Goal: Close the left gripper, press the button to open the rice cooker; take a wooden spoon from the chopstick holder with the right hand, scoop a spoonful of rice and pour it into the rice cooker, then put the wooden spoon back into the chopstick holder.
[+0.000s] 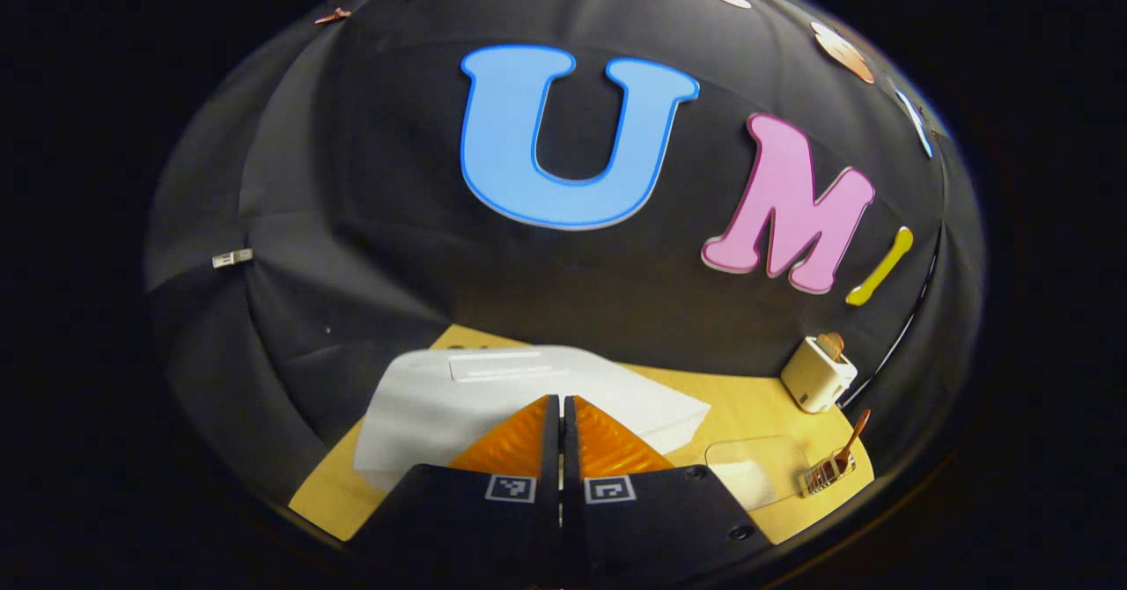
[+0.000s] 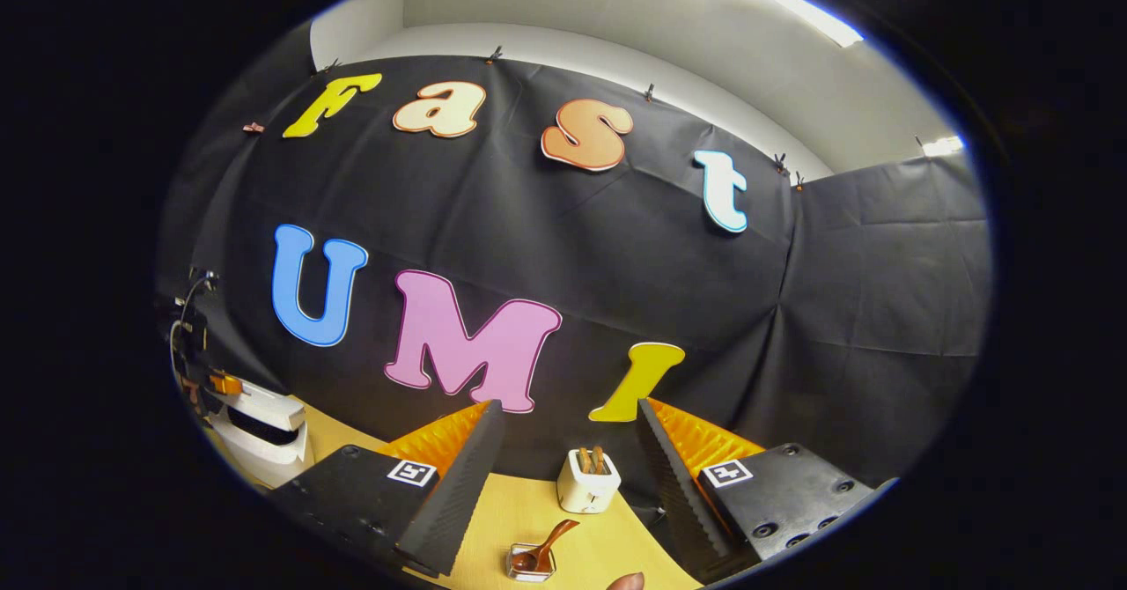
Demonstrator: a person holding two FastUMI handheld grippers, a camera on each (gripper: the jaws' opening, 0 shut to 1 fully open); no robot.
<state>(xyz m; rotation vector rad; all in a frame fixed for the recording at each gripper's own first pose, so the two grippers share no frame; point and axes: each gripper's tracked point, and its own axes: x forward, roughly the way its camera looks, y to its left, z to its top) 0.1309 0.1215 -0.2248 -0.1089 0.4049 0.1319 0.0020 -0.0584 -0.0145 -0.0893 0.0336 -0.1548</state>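
In the left gripper view, the left tongs [image 1: 561,414] are closed, the two fingers pressed together with nothing between them. Directly ahead of the tips sits the white rice cooker [image 1: 493,401], its lid down, on the light wooden desk [image 1: 757,405]. To the right of the tongs lies a clear plastic container [image 1: 757,467], and just beside it, further right, stands the wire chopstick holder [image 1: 823,474] with the wooden spoon [image 1: 852,438] leaning out of it. Behind these, near the black cloth wall, is a cream toaster [image 1: 819,374].

In the right gripper view, the rice cooker [image 2: 260,427] appears far to the left of the right tongs [image 2: 570,431], and there its lid looks slightly raised; a part of the other gripper [image 2: 224,384] is just above it. The right tongs are open wide and hold nothing. Between the fingers, ahead, stands the toaster [image 2: 588,483] with toast in its slots. Nearer, also between the fingers, is the chopstick holder [image 2: 528,564] with the wooden spoon [image 2: 548,544] resting in it, handle tilted to the right. A fingertip [image 2: 627,581] shows at the bottom edge.
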